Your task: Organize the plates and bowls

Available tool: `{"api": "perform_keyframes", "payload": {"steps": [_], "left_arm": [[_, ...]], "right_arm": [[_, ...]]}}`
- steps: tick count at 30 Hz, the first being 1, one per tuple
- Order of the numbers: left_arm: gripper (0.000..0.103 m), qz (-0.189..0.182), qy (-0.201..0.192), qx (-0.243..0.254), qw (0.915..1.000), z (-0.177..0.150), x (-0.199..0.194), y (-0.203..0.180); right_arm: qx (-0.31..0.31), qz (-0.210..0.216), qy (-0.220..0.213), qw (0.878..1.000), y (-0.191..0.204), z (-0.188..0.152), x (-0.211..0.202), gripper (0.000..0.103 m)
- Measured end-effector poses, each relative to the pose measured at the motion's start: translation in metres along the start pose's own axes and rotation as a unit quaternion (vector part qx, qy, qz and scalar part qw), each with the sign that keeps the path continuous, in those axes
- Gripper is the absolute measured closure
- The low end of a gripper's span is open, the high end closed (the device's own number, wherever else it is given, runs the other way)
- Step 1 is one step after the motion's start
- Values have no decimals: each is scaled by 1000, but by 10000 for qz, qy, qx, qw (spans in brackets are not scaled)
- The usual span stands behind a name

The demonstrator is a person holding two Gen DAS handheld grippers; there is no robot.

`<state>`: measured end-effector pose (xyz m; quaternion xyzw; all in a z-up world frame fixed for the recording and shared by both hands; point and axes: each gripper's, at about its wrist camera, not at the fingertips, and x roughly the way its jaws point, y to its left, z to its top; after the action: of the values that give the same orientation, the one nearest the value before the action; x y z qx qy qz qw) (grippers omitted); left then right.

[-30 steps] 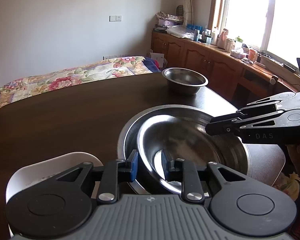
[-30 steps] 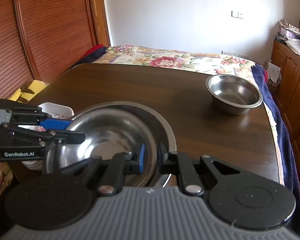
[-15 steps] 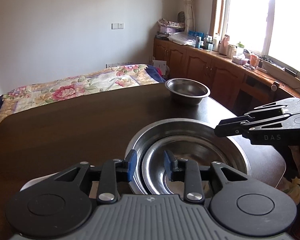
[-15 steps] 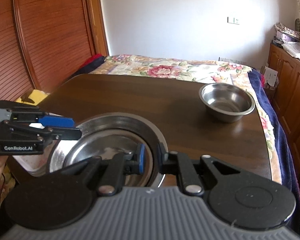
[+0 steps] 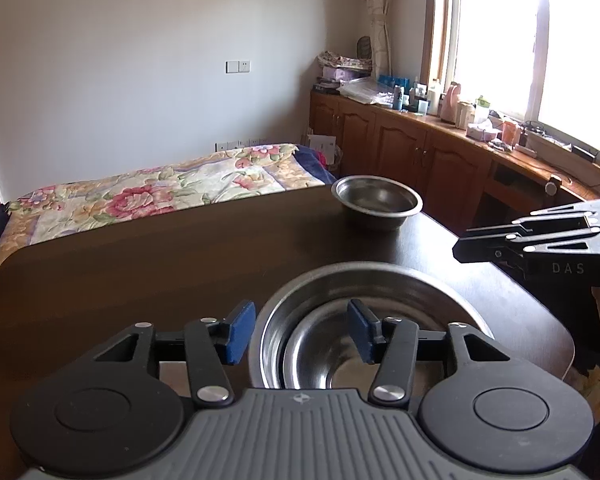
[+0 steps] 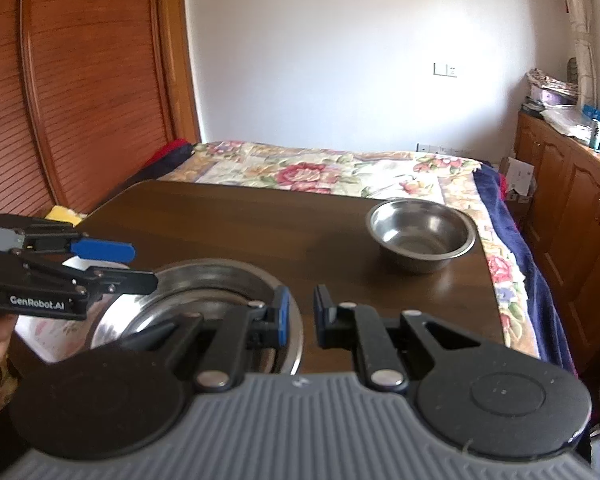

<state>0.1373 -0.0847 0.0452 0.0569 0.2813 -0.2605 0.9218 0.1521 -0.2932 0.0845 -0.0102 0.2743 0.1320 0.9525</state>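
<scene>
- Now, left gripper (image 5: 298, 330): blue pads wide apart, straddling near rim of large steel bowl (image 5: 364, 280), gripping nothing.
- Right gripper (image 6: 300, 312): pads parted by a narrow gap, empty, just right of the same bowl's rim.
- Smaller steel bowl (image 5: 320, 356) nested inside large one, near table (image 5: 140, 272) edge.
- Third steel bowl (image 6: 420, 234) alone at far right corner, well apart.
- White dish (image 6: 40, 332) partly hidden at near left.

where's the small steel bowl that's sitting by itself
The small steel bowl stands alone at the table's far right corner, near the bed's floral quilt, well beyond the nested bowls.
</scene>
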Motion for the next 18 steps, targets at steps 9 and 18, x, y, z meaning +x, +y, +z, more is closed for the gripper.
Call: {"api": "perform_keyframes", "payload": {"steps": [9, 18], "left_arm": [[15, -62, -93, 23, 9999, 29, 28, -7], [2, 12, -205, 125, 9997, 66, 61, -18]], "right_arm": [[143, -418, -391, 9983, -32, 15, 13, 57], [78, -652, -432, 9969, -68, 28, 45, 48]]}}
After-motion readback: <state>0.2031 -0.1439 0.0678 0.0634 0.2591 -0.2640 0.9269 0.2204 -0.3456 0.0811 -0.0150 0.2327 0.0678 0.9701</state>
